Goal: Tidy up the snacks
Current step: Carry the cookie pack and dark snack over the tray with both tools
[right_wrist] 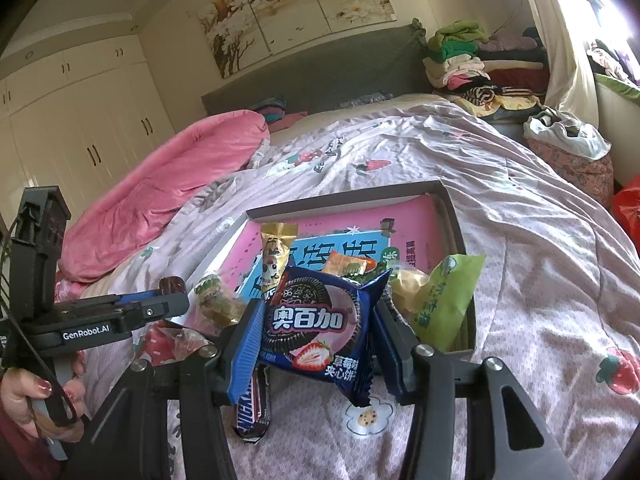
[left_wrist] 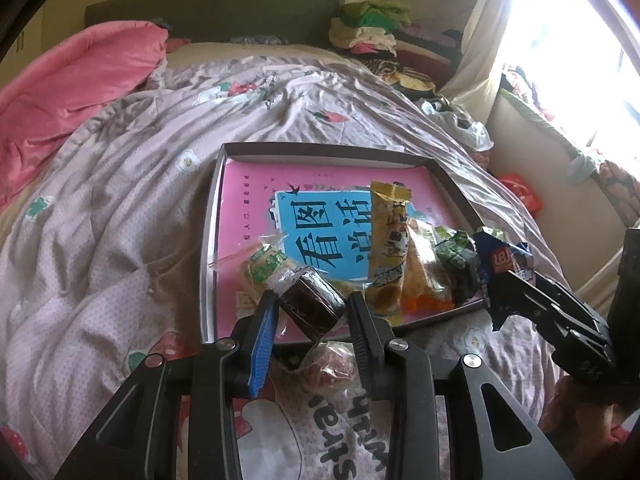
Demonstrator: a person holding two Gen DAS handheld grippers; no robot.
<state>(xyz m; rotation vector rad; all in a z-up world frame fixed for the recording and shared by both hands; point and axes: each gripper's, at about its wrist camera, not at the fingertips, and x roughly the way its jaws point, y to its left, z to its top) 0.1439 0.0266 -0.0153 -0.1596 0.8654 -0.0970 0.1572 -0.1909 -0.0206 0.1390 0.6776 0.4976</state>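
**Snack sorting on the bed, both tongs loaded**

So the whole thing was set up on a bed with a pale pink strawberry-print duvet (left_wrist: 120, 208), pretty rumpled. A pink blanket (right_wrist: 168, 184) was bunched up far off to the left of both tongs, against a grey headboard (right_wrist: 320, 76). Beyond that were white wardrobe doors (right_wrist: 80, 120) and a blossom painting (right_wrist: 296, 12) on the wall, plus a pile of folded clothes (right_wrist: 460, 60) off to the right by the bright window.

Straight ahead of both tongs sat a shallow box tray (left_wrist: 320, 150) lined with a pink-and-blue sheet. The snacks already in it were crowded along the edge nearest the tongs: a tall yellow packet (left_wrist: 386, 248), an orange one (left_wrist: 424, 276), a dark green one (left_wrist: 456, 260) and a clear-wrapped green pastry (left_wrist: 264, 264). The right view also showed a light green bag (right_wrist: 444, 296) leaning at the tray's right corner.

The left gripper (left_wrist: 312, 312) was clamped on a dark brown wrapped cake (left_wrist: 312, 304), held right over the tray's near rim. A reddish wrapped snack (left_wrist: 332, 368) lay on the duvet just under it.

The right gripper (right_wrist: 316, 320) was clamped on a blue cookie pack (right_wrist: 320, 320), just short of the tray. A Snickers bar (right_wrist: 252, 408) lay on the duvet below its left finger.
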